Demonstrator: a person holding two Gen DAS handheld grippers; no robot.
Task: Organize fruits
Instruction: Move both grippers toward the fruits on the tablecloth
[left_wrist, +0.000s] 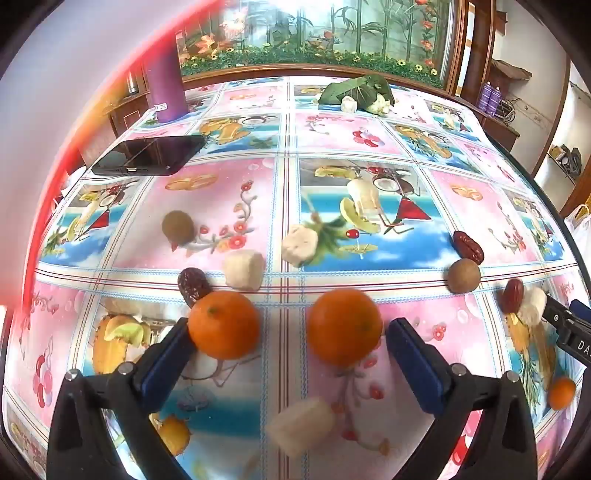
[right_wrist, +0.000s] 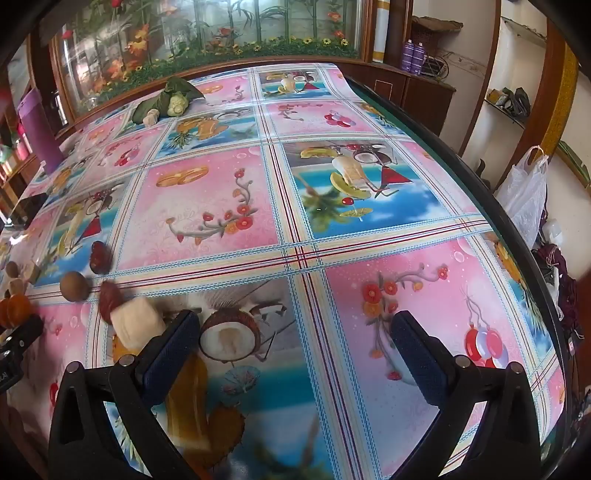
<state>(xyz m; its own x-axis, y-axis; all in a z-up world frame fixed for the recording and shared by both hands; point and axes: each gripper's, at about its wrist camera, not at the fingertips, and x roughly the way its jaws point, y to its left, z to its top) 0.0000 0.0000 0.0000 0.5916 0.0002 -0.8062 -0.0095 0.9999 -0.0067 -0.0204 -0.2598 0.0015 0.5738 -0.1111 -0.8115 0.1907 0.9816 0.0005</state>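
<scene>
The left gripper (left_wrist: 288, 339) stood with its jaws spread wide, holding nothing. Two oranges lay in the lower middle of the left wrist view: one orange (left_wrist: 224, 324) sat against the tip of the left blue pad (left_wrist: 166, 360), and the second orange (left_wrist: 344, 326) lay just inside the right blue pad (left_wrist: 415, 365), whether touching it could not be told. A pale fruit chunk (left_wrist: 301, 424) lay blurred between the fingers, nearer the camera.

Above the first orange sat a dark red date (left_wrist: 192, 285) and another pale chunk (left_wrist: 243, 269), with a brown round fruit (left_wrist: 178, 226) higher left. A third pale chunk (left_wrist: 300, 244) lay near the frame's middle. At the right, a second date (left_wrist: 468, 246) rested just above a second brown round fruit (left_wrist: 464, 276); further right a third date (left_wrist: 512, 295) touched a white chunk (left_wrist: 532, 305), beside the tip of the other gripper at the frame's edge. A small orange (left_wrist: 561, 393) lay at the lower right.

The right gripper (right_wrist: 295, 343) was likewise wide open and empty, over bare patterned tablecloth (right_wrist: 207, 206). In its view a pale chunk (right_wrist: 137, 326) lay just outside its left pad, touching a date (right_wrist: 109, 299).

A black phone (left_wrist: 149, 155) and a purple bottle (left_wrist: 166, 85) occupied the upper left of the left wrist view, and leaf-wrapped parcels (left_wrist: 356, 92) lay at the top.
</scene>
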